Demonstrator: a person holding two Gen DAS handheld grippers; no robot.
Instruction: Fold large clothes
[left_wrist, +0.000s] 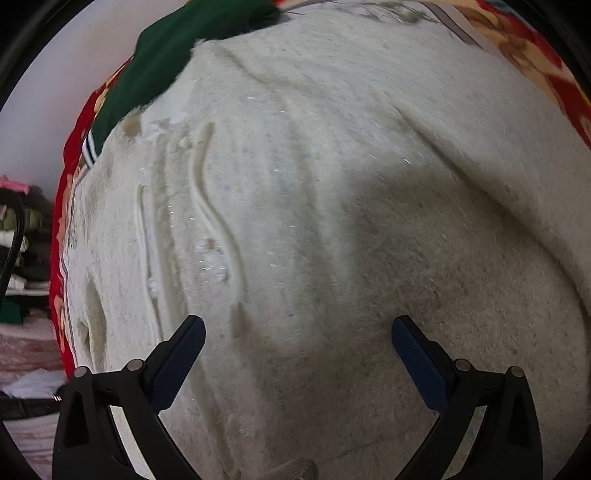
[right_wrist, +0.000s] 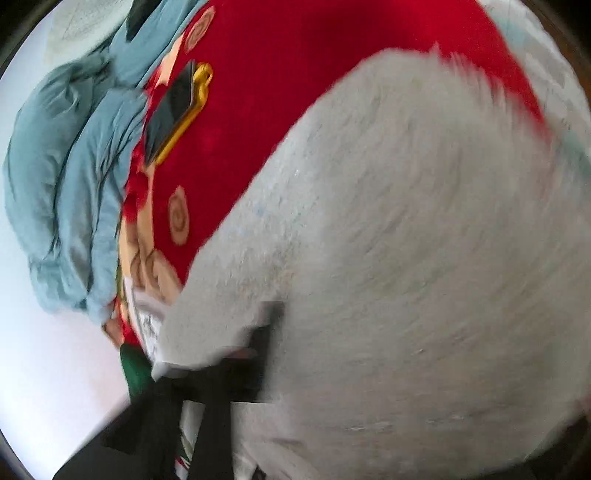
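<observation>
big fluffy cream-white sweater (left_wrist: 314, 221) spread on the red patterned bed cover (right_wrist: 295, 74), left gripper (left_wrist: 298, 328) jaws wide open above it, right gripper (right_wrist: 243, 354) jaws too blurry to tell, could slip and bunch.

I note a cream-white fuzzy garment (left_wrist: 332, 229) with faint glinting threads, a dark green garment (left_wrist: 166, 55) with a white-striped cuff, a red floral-patterned blanket (right_wrist: 295, 74), and grey-blue bedding (right_wrist: 66, 184).
</observation>
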